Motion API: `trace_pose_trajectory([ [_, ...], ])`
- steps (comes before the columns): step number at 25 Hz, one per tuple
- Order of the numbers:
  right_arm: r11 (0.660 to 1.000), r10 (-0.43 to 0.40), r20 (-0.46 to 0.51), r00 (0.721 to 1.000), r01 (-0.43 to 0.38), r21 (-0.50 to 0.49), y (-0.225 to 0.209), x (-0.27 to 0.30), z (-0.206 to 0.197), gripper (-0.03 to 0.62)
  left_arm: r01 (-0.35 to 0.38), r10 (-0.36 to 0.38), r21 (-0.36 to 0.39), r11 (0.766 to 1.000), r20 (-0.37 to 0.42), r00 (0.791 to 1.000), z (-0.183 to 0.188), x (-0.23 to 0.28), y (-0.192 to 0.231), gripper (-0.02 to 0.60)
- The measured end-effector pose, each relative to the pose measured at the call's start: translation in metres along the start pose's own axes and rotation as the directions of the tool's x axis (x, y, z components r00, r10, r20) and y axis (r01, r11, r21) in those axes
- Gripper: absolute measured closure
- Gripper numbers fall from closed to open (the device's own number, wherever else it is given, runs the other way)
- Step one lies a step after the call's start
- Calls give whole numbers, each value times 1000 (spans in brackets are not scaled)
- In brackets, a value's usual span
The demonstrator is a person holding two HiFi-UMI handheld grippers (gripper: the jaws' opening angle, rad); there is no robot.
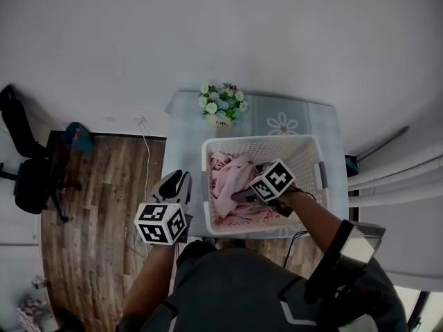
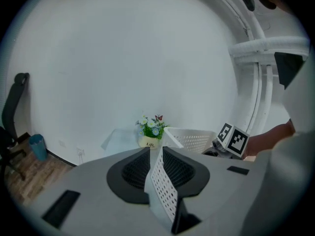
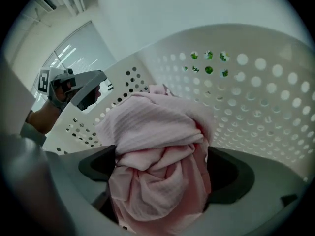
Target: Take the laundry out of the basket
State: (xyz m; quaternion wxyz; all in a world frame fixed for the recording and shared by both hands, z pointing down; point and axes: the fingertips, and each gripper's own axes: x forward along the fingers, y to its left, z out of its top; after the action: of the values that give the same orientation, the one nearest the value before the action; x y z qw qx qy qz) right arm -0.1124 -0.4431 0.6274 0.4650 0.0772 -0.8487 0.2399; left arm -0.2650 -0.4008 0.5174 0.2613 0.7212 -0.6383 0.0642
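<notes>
My left gripper point(image 2: 156, 156) clamps the basket point(image 1: 263, 141) wall. My right gripper point(image 3: 162, 173) stands wide, pink laundry point(image 3: 152, 124) between its 2 jaws.

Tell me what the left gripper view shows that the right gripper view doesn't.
Only the left gripper view: the flowers, a chair, a blue bin and wood floor, plus the basket wall standing between the left gripper's jaws.
Only the right gripper view: the pink cloth bunched between the right gripper's wide-apart jaws, inside the basket.
Both: the white perforated basket, and each shows the other gripper.
</notes>
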Motion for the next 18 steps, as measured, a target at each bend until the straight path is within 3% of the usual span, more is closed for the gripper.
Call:
trace_pose_trajectory([
  [4, 999, 23, -85, 996, -26, -35, 7, 21, -5, 43, 7, -8, -43, 999, -28, 1000, -15, 8, 4, 514],
  [13, 993, -9, -168, 986, -11, -116, 16, 60, -14, 43, 36, -40, -83, 996, -47, 998, -20, 13, 17, 514],
  [18, 987, -48, -226, 973, 12, -160, 17, 69, -16, 45, 40, -41, -13, 999, -64, 997, -16, 17, 18, 514],
])
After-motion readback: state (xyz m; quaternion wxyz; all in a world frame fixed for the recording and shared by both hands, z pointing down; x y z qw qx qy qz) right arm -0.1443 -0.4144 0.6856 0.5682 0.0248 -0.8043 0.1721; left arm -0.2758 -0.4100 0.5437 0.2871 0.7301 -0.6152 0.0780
